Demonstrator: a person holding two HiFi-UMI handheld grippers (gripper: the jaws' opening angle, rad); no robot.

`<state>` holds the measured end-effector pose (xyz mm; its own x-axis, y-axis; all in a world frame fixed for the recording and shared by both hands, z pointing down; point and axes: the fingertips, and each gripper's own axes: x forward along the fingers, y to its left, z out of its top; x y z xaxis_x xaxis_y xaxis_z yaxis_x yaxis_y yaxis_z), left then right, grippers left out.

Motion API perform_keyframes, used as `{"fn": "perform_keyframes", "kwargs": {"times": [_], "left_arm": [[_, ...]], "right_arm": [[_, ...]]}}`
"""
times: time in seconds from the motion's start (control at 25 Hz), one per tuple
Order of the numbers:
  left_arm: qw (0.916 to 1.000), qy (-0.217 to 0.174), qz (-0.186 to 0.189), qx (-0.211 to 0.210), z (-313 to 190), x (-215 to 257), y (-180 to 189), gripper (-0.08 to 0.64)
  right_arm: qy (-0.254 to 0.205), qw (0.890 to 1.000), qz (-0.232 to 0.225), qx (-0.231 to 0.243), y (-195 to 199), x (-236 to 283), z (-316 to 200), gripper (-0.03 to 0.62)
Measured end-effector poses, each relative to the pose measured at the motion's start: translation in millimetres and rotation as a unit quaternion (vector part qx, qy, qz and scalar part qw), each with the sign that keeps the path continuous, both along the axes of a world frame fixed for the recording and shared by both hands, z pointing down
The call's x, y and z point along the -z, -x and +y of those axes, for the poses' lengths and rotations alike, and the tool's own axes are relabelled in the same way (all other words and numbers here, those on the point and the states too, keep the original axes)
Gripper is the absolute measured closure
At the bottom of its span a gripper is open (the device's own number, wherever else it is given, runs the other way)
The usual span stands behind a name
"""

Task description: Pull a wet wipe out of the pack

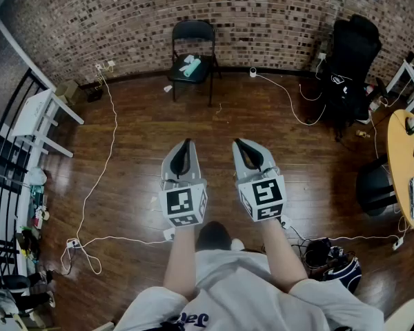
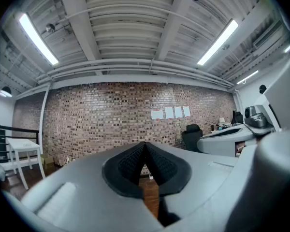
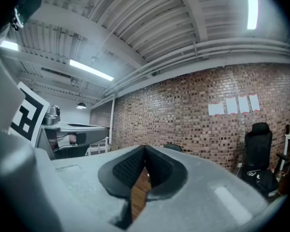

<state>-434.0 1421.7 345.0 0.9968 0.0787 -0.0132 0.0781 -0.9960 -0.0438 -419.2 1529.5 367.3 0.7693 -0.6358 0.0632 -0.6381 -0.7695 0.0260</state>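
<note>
A pale green and white wet wipe pack (image 1: 189,66) lies on the seat of a black folding chair (image 1: 193,29) by the brick wall, far ahead of both grippers. My left gripper (image 1: 186,143) and right gripper (image 1: 239,143) are held side by side at waist height, pointing level toward the chair. In the left gripper view the left gripper (image 2: 145,145) has its dark pads meeting at the tip, with nothing between them. The right gripper (image 3: 145,150) is likewise shut and empty. The chair's back (image 3: 172,147) peeks just over the right gripper's jaws.
White cables (image 1: 103,164) trail over the wooden floor. A white table (image 1: 45,116) and a black railing (image 1: 3,178) stand at the left. A black office chair (image 1: 348,61), a round yellow table (image 1: 407,171) and a dark bag (image 1: 334,262) are at the right.
</note>
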Motion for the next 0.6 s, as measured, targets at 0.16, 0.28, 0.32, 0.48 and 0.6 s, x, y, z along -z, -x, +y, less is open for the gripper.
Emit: {"fn": "perform_keyframes", "kwargs": {"times": [0.16, 0.28, 0.32, 0.48, 0.6], "left_arm": [[0.9999, 0.002, -0.006, 0.011, -21.8, -9.9, -38.5, 0.543], [0.9999, 0.014, -0.009, 0.000, -30.1, -23.3, -77.7, 0.543], [0.9997, 0.021, -0.009, -0.006, -34.3, -27.6, -93.1, 0.543], [0.9993, 0.036, -0.007, 0.001, -73.2, -36.3, -162.6, 0.545], [0.9990, 0.042, -0.004, 0.017, -131.3, -24.4, -223.8, 0.545]], "right_arm": [[-0.004, 1.000, 0.006, 0.016, -33.6, -7.0, -28.2, 0.600], [0.000, 0.999, 0.003, 0.038, -70.0, -19.3, -48.4, 0.600], [0.001, 0.999, 0.002, 0.044, -84.9, -23.8, -56.2, 0.600], [0.008, 0.998, -0.005, 0.061, -160.3, -35.6, -98.7, 0.600], [-0.001, 0.996, -0.012, 0.089, -220.6, -22.2, -161.2, 0.600]]}}
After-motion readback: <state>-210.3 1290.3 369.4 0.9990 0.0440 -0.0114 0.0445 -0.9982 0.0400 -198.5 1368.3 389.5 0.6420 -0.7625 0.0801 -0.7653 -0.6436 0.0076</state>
